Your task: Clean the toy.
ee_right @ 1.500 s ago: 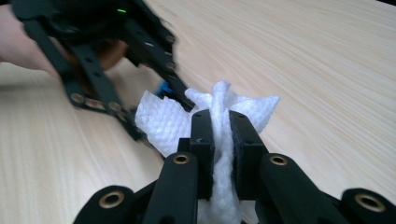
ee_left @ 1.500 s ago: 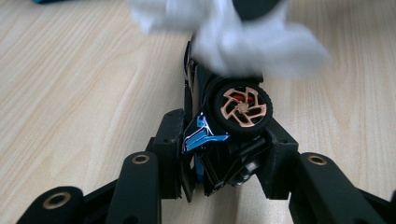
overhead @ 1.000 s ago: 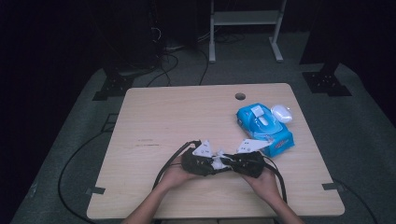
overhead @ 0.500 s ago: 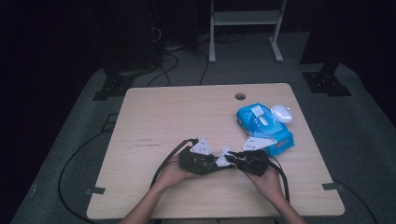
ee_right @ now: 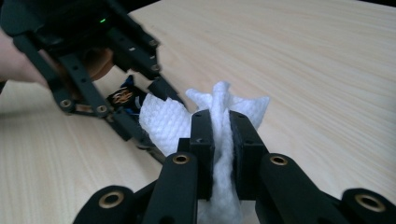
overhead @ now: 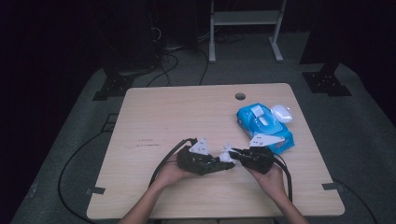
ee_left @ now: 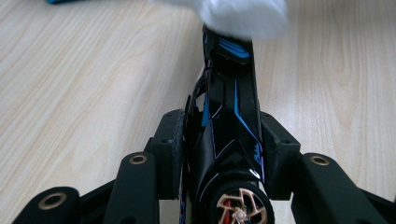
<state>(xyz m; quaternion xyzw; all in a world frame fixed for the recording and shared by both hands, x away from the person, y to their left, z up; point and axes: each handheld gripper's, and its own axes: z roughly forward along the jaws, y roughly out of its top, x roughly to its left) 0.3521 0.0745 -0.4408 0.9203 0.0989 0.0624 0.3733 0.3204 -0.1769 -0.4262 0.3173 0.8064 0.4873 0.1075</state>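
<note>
A glossy black-and-blue toy-like object (ee_left: 231, 116) with a gold wheel at its near end lies lengthwise between the jaws of my left gripper (ee_left: 224, 140). The jaws are shut on it and have just been closing a little. My right gripper (ee_right: 222, 140) is shut on a crumpled white wipe (ee_right: 163, 123), which it presses against the far end of that object (ee_right: 123, 98). In the high view the left gripper (overhead: 217, 164) and right gripper (overhead: 235, 156) meet tip to tip near the table's front edge, with the wipe (overhead: 227, 153) between them.
A blue pack of wet wipes (overhead: 264, 126) lies at the right of the wooden table (overhead: 187, 116), with a small white object (overhead: 282, 113) beside it. A cable hole (overhead: 240, 96) sits near the far edge. Black cables trail off both grippers toward the front.
The right gripper with the wipe has shifted slightly to the right. The left gripper has stayed in place with the object in it.
</note>
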